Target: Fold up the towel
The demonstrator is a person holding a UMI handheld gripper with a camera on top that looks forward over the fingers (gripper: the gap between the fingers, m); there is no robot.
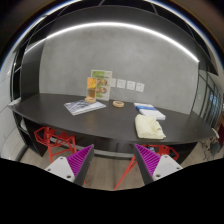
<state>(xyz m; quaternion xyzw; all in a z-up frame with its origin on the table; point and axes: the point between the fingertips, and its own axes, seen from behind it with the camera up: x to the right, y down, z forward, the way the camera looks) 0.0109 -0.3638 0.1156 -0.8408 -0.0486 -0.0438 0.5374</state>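
A cream-white towel (150, 125) lies folded or bunched on the dark table (95, 118), toward its right end. My gripper (111, 160) is well back from the table, open and empty, with both purple pads (78, 158) spread wide. The towel is far beyond the fingers, ahead and to the right.
A magazine or booklet (84, 106) lies on the table's left part, with a standing sign (98, 84) and a small round object (118, 103) behind it. A blue-white item (146, 106) lies beyond the towel. Red-framed chairs (55, 138) stand in front of the table.
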